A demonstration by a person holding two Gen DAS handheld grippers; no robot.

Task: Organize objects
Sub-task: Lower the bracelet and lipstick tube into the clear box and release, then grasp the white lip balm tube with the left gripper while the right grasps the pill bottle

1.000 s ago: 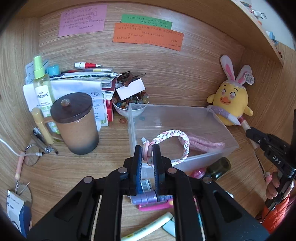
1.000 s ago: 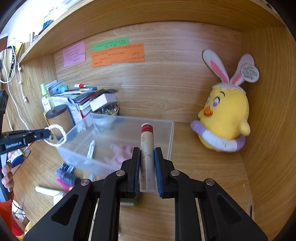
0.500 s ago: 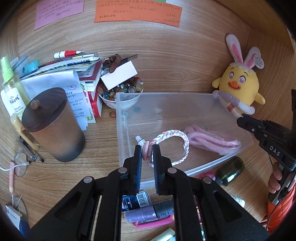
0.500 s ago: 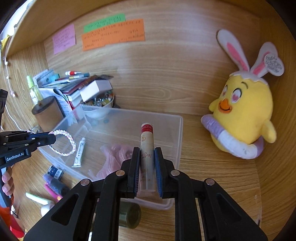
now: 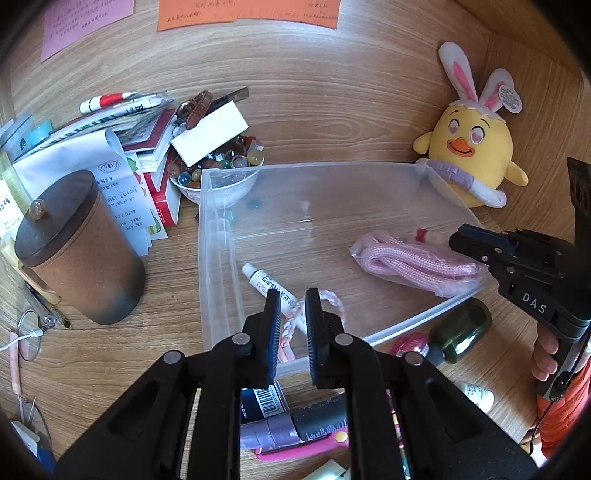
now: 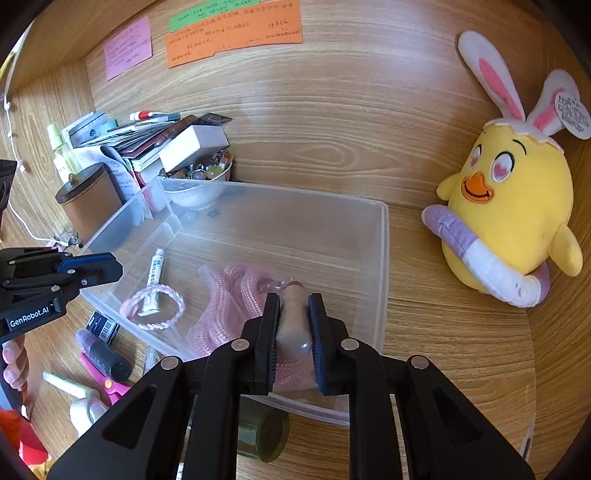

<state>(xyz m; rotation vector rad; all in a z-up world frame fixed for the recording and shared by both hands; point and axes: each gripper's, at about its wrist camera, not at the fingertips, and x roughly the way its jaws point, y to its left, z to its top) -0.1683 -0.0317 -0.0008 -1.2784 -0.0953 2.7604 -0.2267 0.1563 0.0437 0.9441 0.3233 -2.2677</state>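
Half the clear bin (image 6: 384, 258) bare, right gripper (image 6: 291, 300) clamping tube (image 6: 293, 321) inside near rim

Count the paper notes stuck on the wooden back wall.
3: a pink note at the left, a green note higher up to its right, and an orange note directly under the green one. None looks hidden.

In the bin (image 6: 382, 258) lie a bracelet (image 6: 153, 308), a small tube (image 6: 154, 271) and a bagged rope (image 6: 236, 295); the plush chick (image 6: 506, 206) stands at its right.
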